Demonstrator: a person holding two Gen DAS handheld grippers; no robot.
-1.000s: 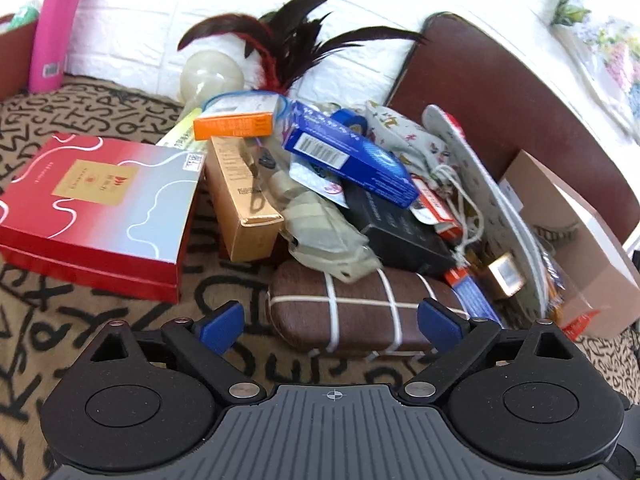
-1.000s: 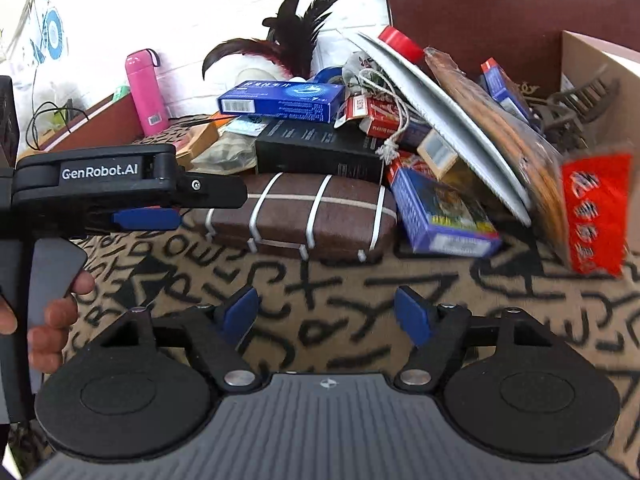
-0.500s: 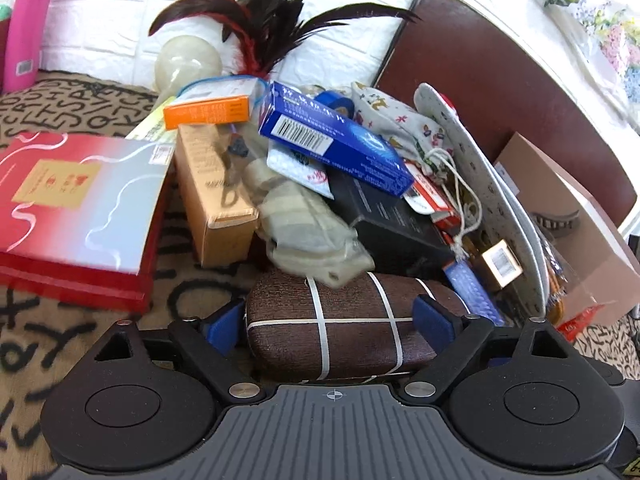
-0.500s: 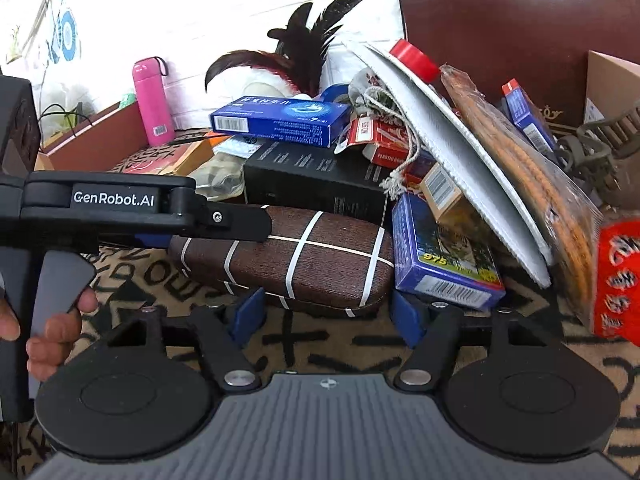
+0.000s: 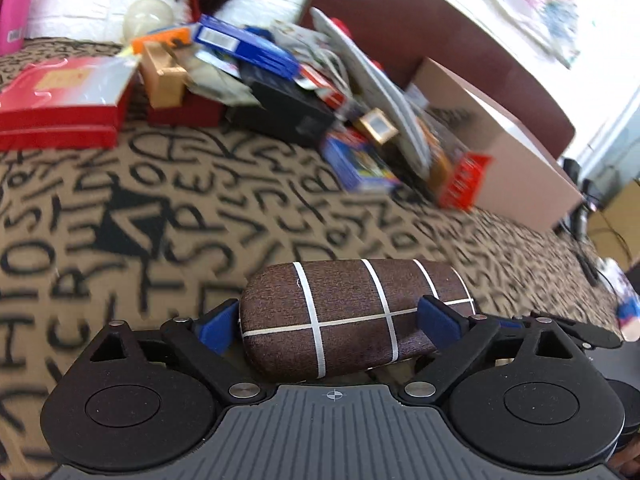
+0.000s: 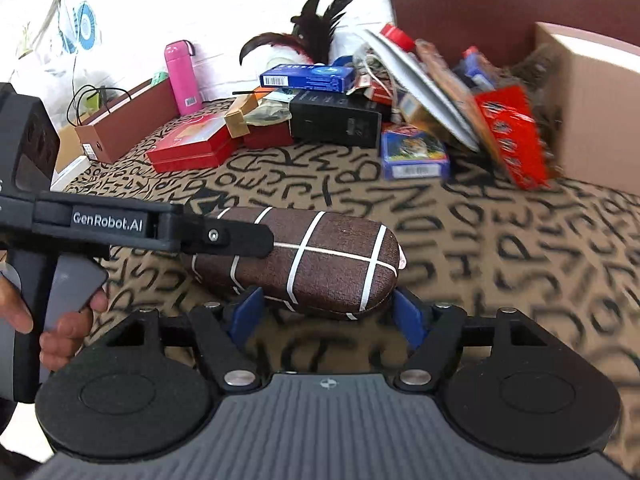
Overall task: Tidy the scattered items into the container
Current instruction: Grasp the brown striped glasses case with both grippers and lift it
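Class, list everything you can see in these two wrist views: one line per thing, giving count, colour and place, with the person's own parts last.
Glasses case: 1, brown with white lines, between the left gripper's jaws.
Cardboard box: 1, tan, far right.
Flat gift box: 1, red, left of the pile.
Black box: 1, black, front of the pile.
Blue carton: 1, blue, on top of the black box.
Card pack: 1, blue, on the cloth.
Snack bag: 1, red, leaning at the cardboard box.
Flask: 1, pink, by the wall.
Feathers: several, dark, behind the pile.
Tablecloth: 1, tan with black letters.
Left gripper: 1, black, blue pads.
Right gripper: 1, black, open, under the case's end.
Hand: 1, on the left gripper's trigger.
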